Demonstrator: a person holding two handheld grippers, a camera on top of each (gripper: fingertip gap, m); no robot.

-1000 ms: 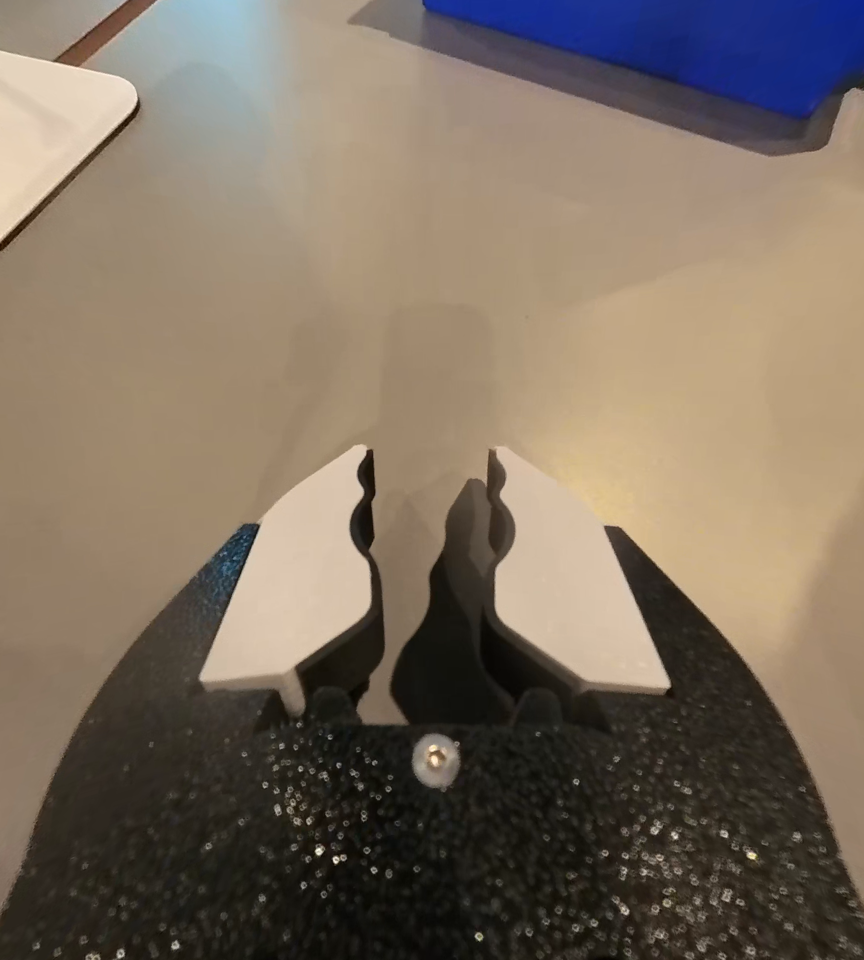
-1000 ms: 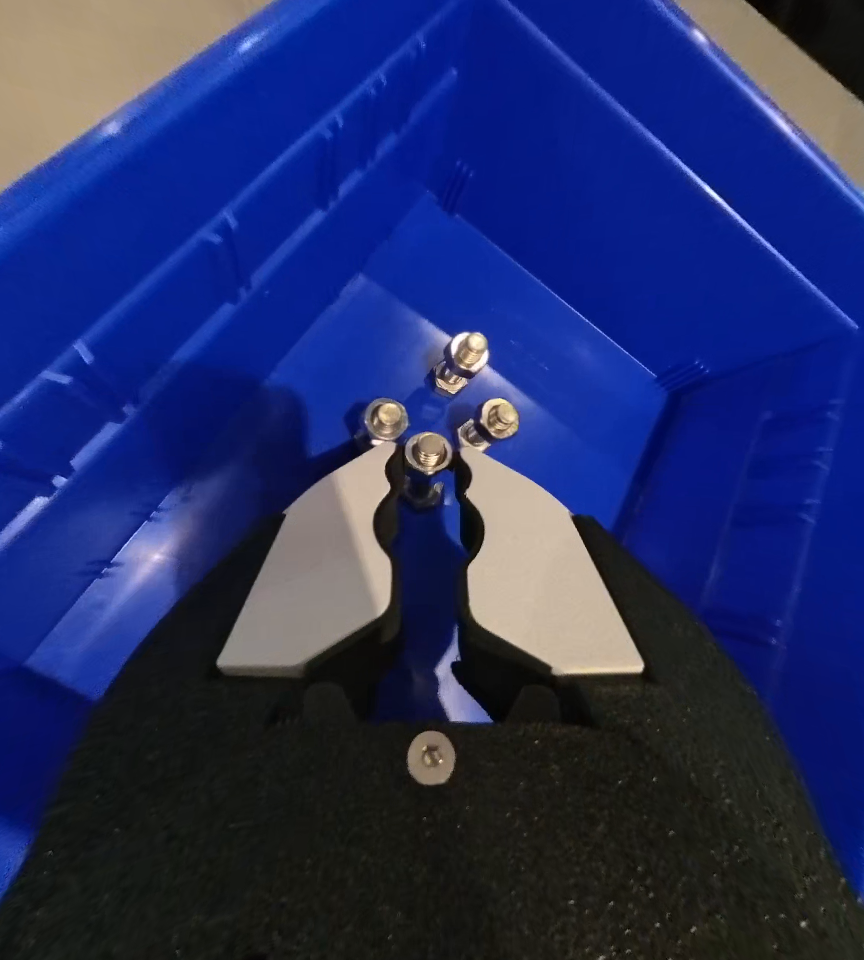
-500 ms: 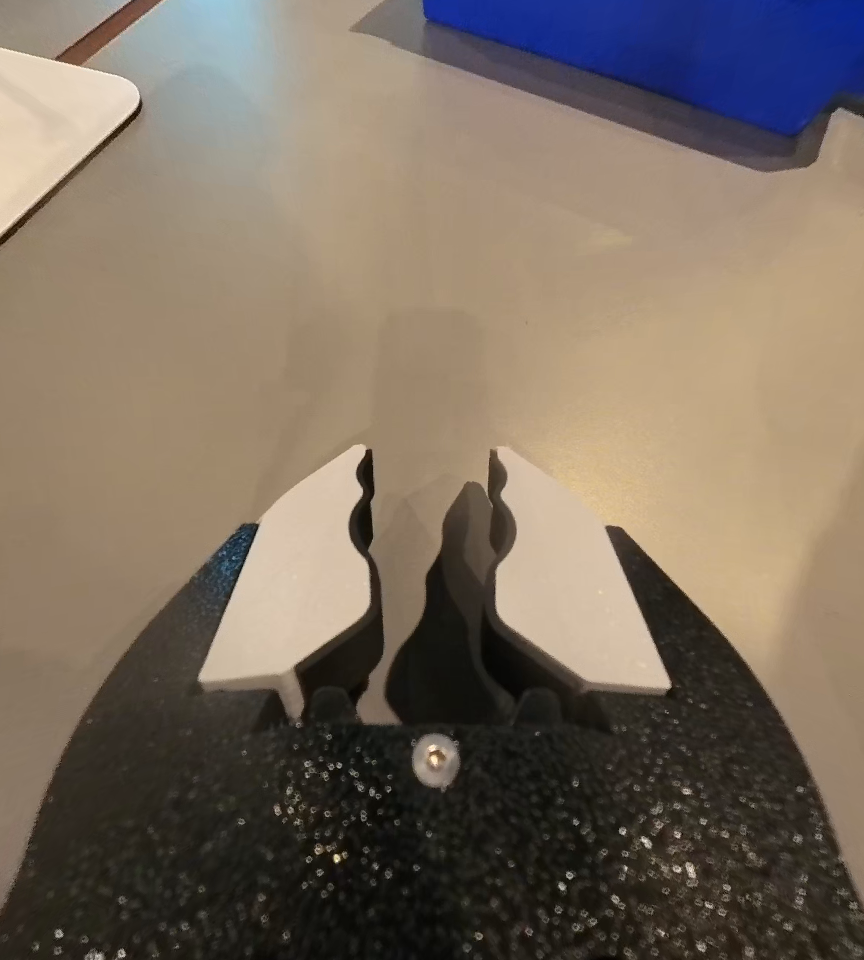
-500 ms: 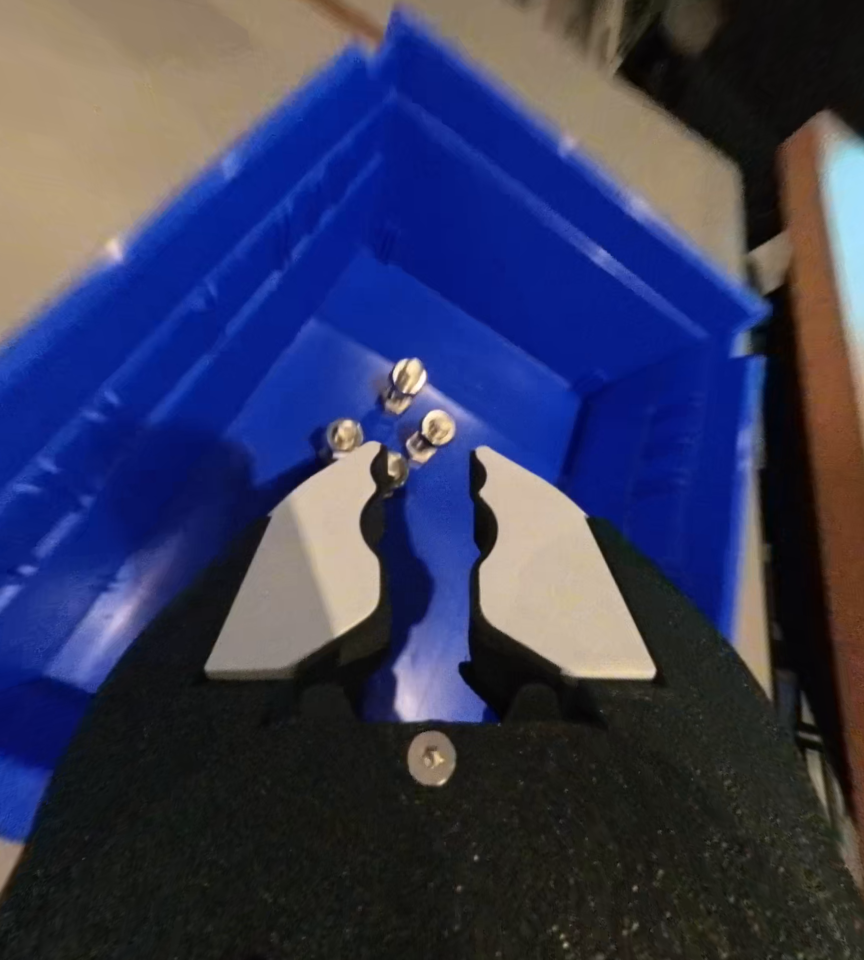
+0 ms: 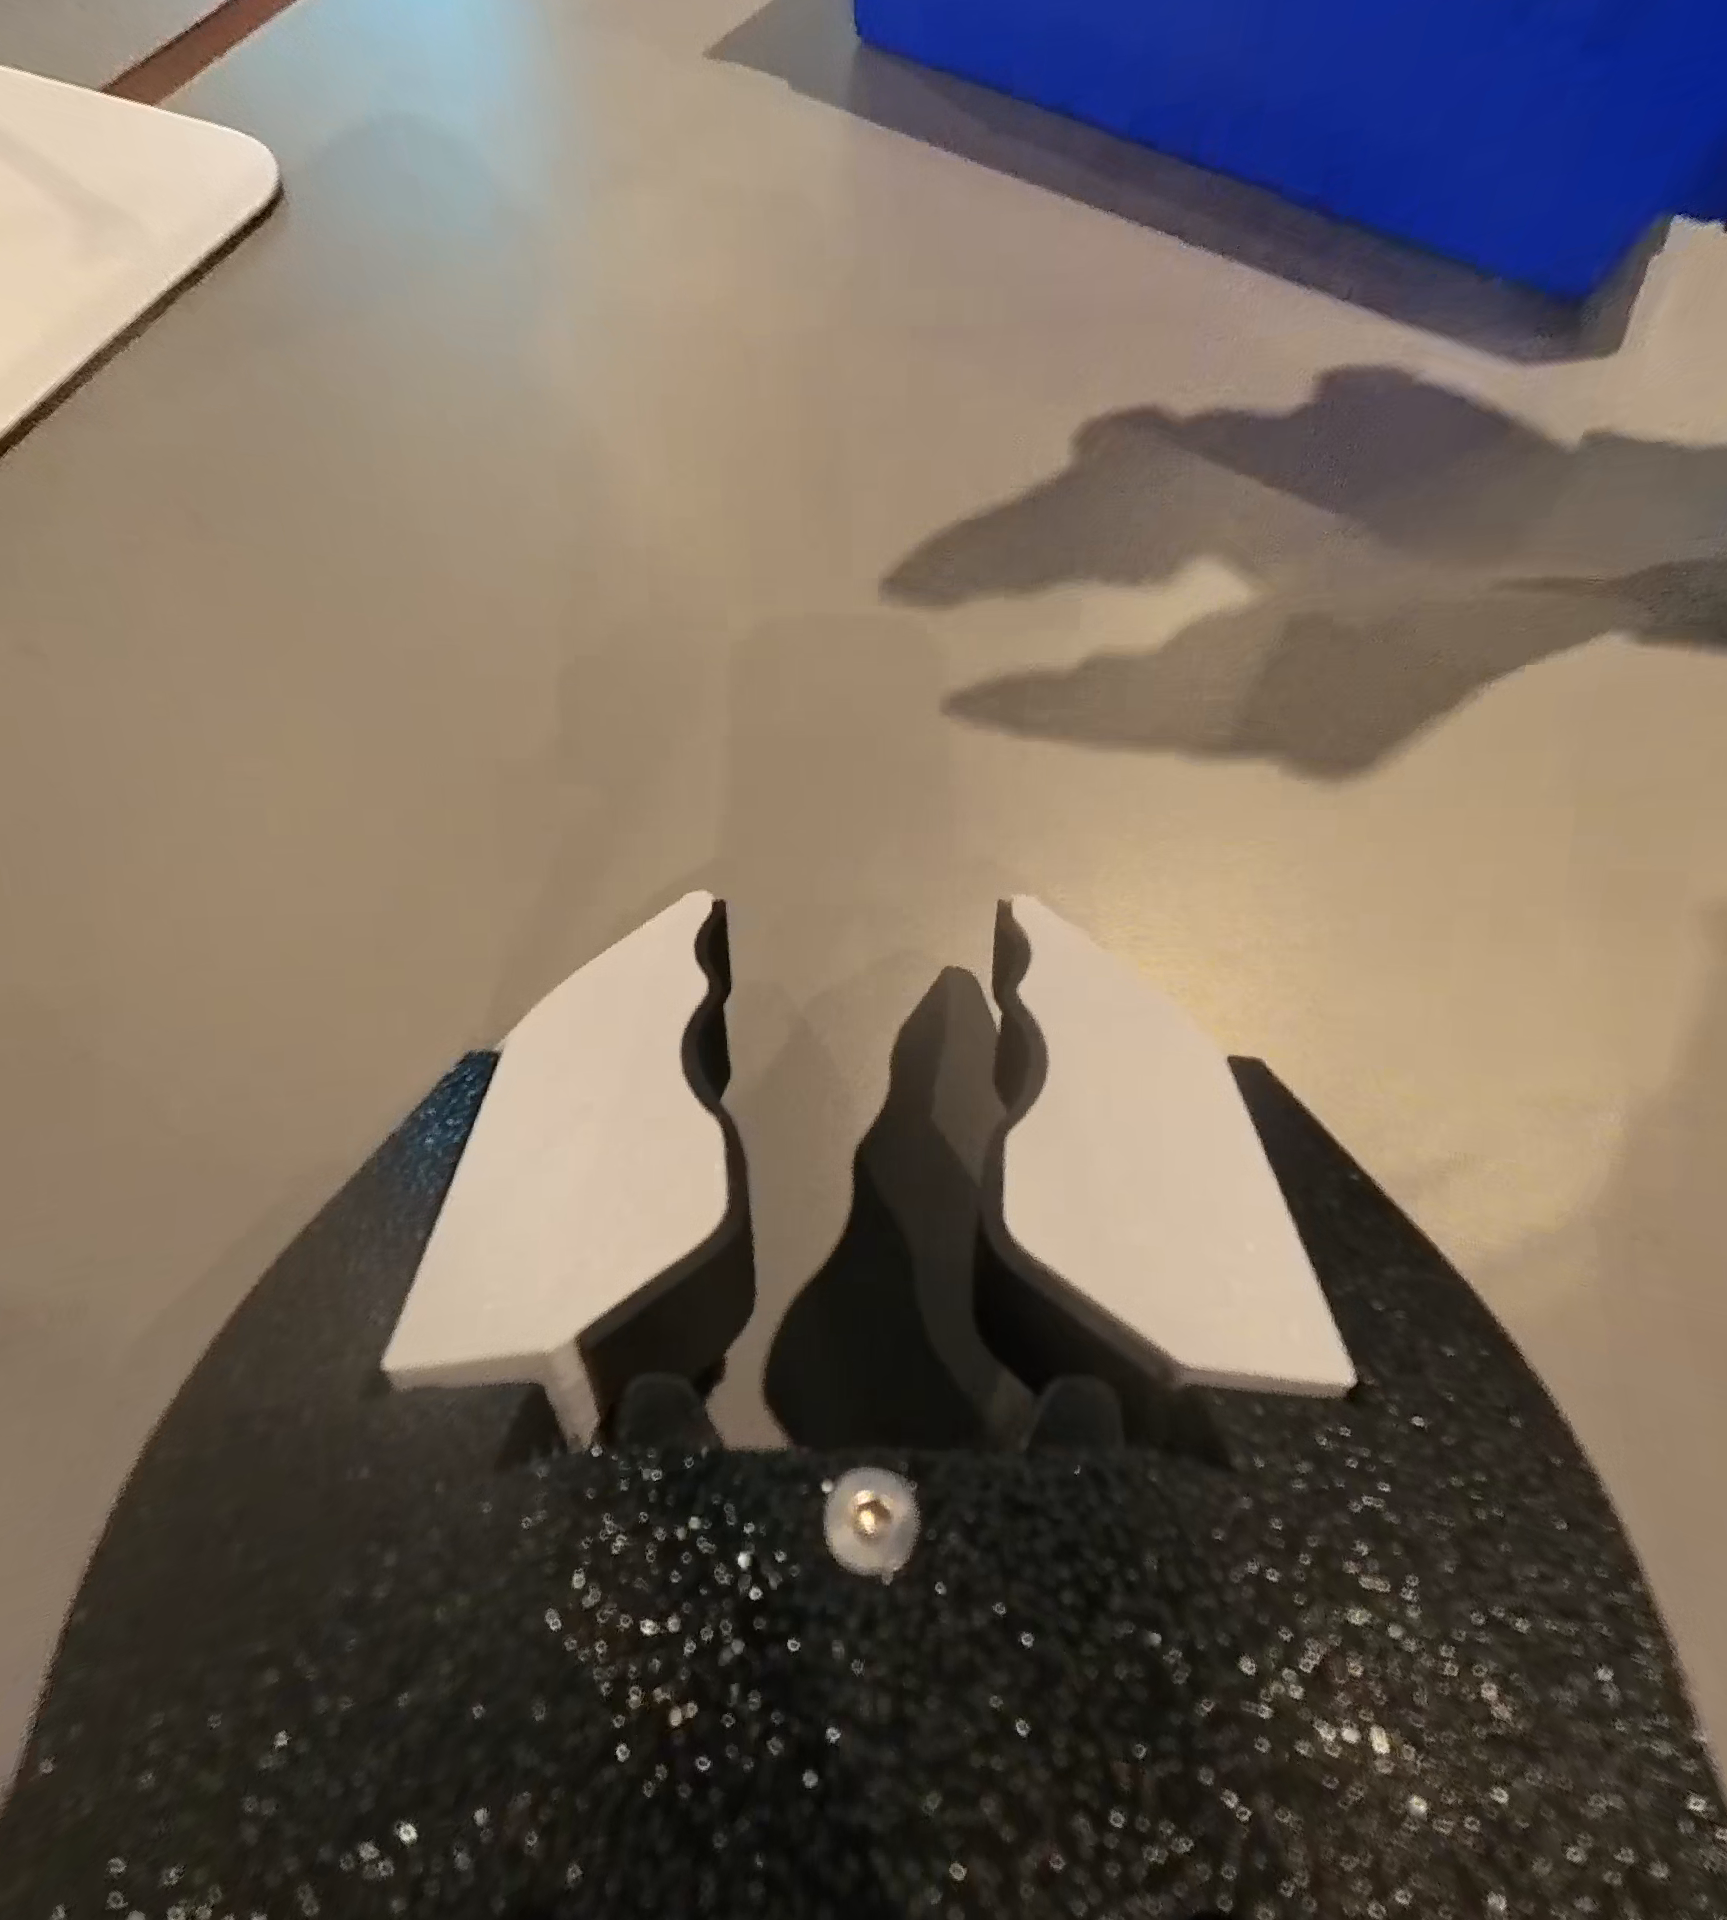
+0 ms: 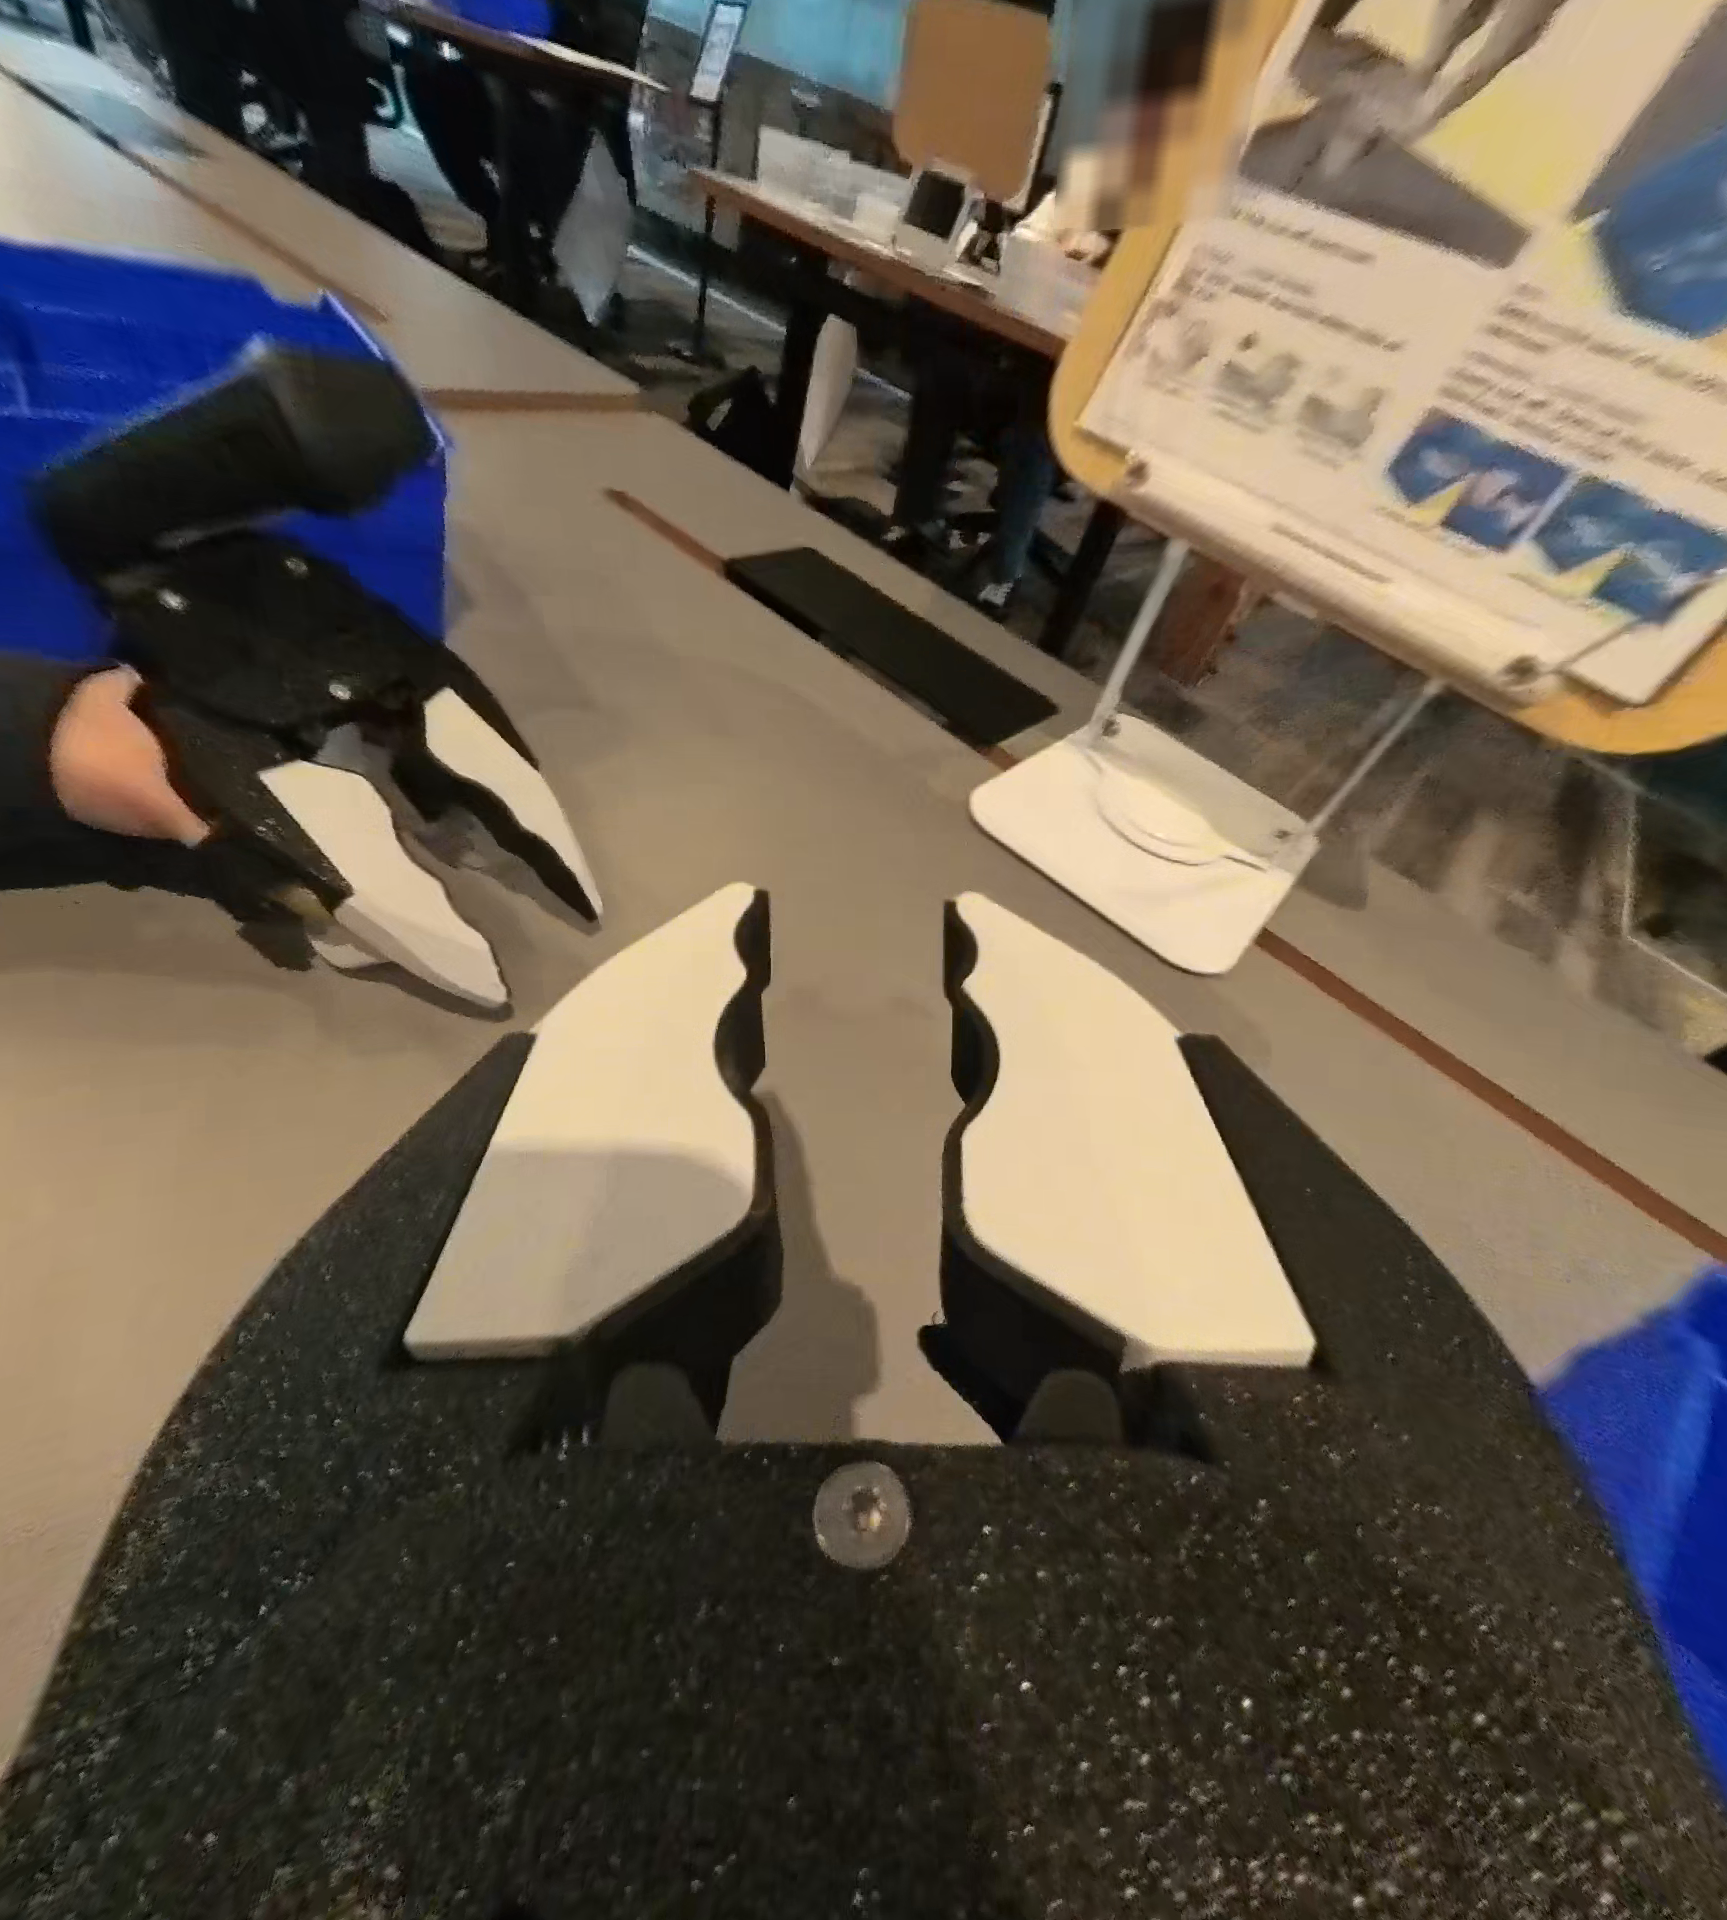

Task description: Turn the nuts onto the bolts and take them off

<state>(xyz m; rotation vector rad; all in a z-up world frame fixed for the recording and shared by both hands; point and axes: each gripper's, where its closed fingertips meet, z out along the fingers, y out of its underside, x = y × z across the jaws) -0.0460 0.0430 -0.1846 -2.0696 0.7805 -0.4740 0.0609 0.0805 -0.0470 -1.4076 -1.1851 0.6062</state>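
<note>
Presently both grippers are empty and spread. The right gripper (image 6: 854,914) hangs above bare grey table (image 6: 630,665), jaws parted, nothing between them. The left gripper (image 5: 859,914) is likewise released over bare tabletop; in the right wrist view it shows at ten o'clock (image 6: 537,935), held by a hand (image 6: 106,758) in a dark sleeve. No nut or bolt appears in either view. One blue bin (image 5: 1358,135) sits at one o'clock in the left view; another blue bin edge (image 6: 1700,1538) shows at four o'clock in the right view. A sign stand (image 6: 1139,842) stands at two o'clock. Judgement: no assembly is in hand; this looks like a pause between pieces. The next move calls for reaching into a bin to fetch a bolt.
</note>
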